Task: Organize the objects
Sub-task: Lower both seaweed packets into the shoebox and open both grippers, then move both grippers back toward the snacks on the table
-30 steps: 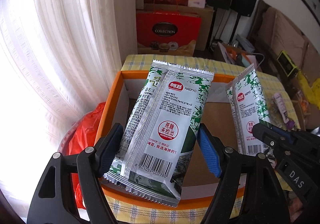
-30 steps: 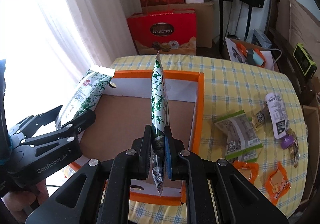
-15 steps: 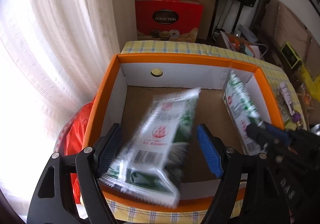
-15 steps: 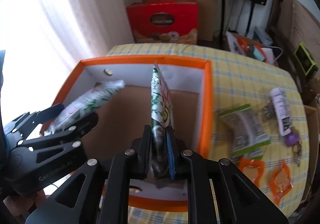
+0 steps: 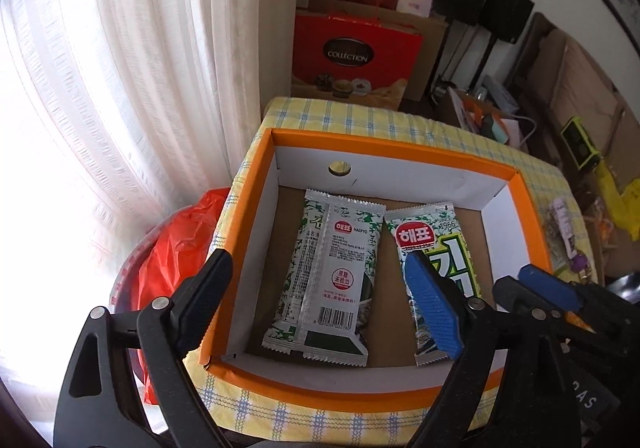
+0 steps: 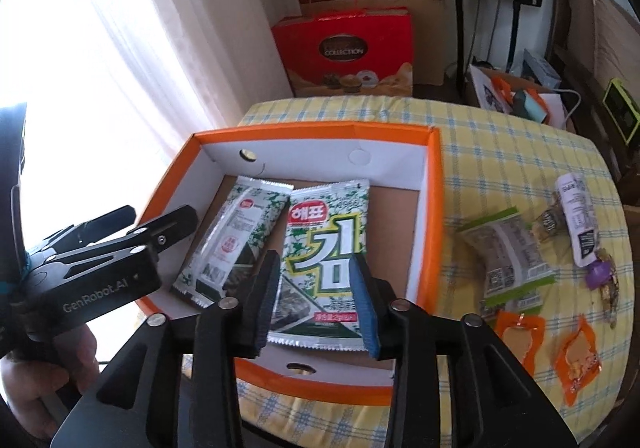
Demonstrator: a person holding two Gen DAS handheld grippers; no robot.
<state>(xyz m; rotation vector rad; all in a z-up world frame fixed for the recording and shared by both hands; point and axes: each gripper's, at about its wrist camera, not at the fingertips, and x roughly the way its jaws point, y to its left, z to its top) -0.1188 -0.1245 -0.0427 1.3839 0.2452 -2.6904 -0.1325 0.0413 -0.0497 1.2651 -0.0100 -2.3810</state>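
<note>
Left wrist view: left gripper (image 5: 320, 304) spread wide, jaws just opened further, gripping nothing. Back-side-up seaweed packet (image 5: 328, 280) flat on the floor of the orange box (image 5: 384, 148), front-side-up seaweed packet (image 5: 436, 260) just beside it.

Right wrist view: right gripper (image 6: 316, 300) partly open, jaws just opened, clear of the front-side-up packet lying flat below.

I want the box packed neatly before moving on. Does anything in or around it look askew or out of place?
Nothing is damaged or spilled. Both seaweed packets lie flat in the orange box, but mismatched: the left packet is label-side down and slightly tilted, while the right packet is face up. Several snack packets sit loose on the tablecloth outside.
</note>
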